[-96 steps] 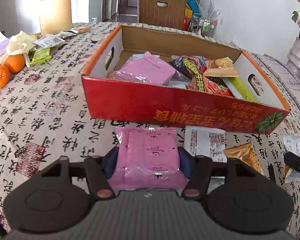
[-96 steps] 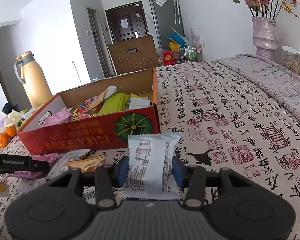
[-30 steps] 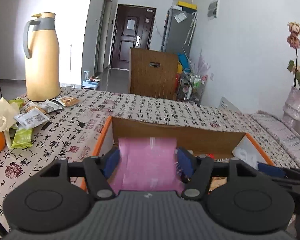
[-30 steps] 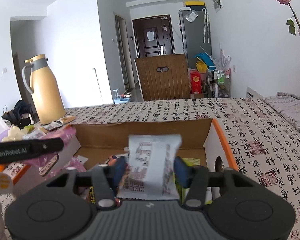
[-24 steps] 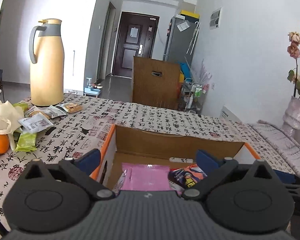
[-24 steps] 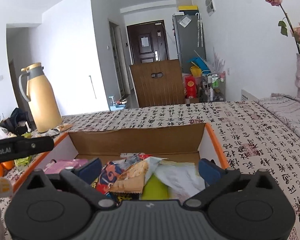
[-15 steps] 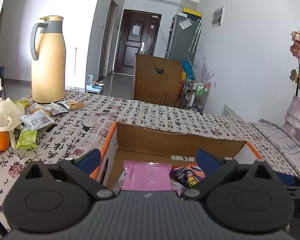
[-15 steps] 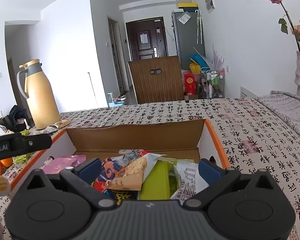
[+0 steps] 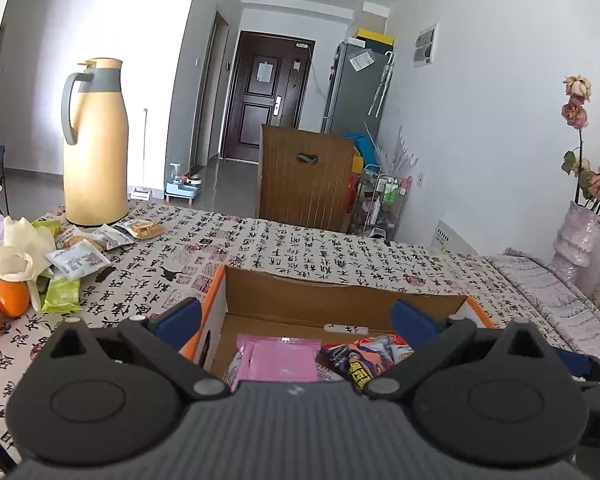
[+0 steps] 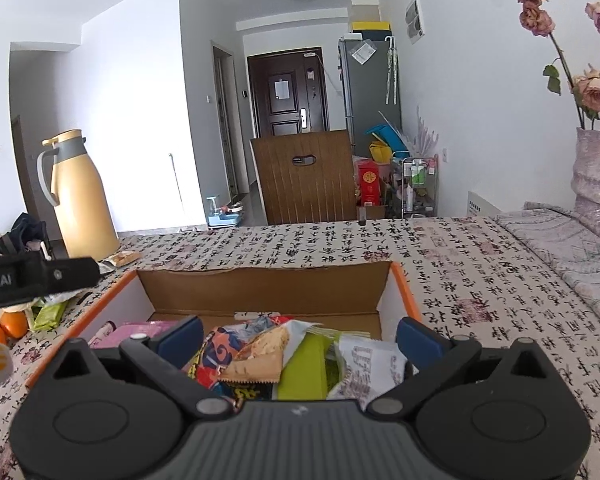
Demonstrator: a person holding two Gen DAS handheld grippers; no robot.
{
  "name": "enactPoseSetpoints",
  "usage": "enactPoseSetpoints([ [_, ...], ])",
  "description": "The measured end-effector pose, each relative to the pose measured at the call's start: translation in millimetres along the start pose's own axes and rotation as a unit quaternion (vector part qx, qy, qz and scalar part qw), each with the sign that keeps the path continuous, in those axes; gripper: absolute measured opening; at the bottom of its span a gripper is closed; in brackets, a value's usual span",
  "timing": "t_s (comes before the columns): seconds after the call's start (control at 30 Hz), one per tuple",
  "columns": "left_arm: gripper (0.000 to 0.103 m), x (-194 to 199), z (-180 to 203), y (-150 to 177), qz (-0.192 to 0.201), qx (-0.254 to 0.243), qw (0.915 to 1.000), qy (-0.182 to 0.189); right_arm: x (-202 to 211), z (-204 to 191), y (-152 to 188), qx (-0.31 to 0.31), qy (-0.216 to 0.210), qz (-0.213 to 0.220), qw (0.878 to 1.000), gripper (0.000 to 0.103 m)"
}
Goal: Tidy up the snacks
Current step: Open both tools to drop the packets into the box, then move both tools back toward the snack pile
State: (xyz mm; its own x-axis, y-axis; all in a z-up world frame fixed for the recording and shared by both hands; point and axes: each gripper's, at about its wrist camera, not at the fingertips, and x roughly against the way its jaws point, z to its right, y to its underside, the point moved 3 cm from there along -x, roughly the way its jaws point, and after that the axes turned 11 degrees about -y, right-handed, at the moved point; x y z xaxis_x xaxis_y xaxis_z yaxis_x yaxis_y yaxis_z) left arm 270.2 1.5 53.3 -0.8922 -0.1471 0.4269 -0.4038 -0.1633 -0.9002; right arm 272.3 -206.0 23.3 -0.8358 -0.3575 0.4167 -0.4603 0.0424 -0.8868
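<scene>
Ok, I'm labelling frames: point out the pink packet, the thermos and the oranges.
pink packet [image 9: 278,360], left wrist view, middle of its face.
thermos [image 9: 94,152], left wrist view, body.
oranges [image 9: 10,303], left wrist view, nearer fruit's skin.

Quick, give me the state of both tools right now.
Left tool: open, holding nothing, over the cardboard box.
Right tool: open, holding nothing, over the same box.
</scene>
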Motion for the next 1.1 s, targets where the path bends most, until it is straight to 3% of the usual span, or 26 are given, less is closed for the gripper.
enactPoseSetpoints([
  [0.57, 0.103, 58.2, -16.4, 34.5, -0.022, -0.01, 0.9997, 0.0, 68.9, -11.2, 42.5, 0.001, 0.01, -0.018, 1.0, 0.103],
  [1.1, 0.103, 89.2, -35.2, 92.9, -0.085, -0.023, 0.996, -0.013, 116.2, -15.4, 92.2, -0.016, 0.0, -0.047, 0.999, 0.103],
])
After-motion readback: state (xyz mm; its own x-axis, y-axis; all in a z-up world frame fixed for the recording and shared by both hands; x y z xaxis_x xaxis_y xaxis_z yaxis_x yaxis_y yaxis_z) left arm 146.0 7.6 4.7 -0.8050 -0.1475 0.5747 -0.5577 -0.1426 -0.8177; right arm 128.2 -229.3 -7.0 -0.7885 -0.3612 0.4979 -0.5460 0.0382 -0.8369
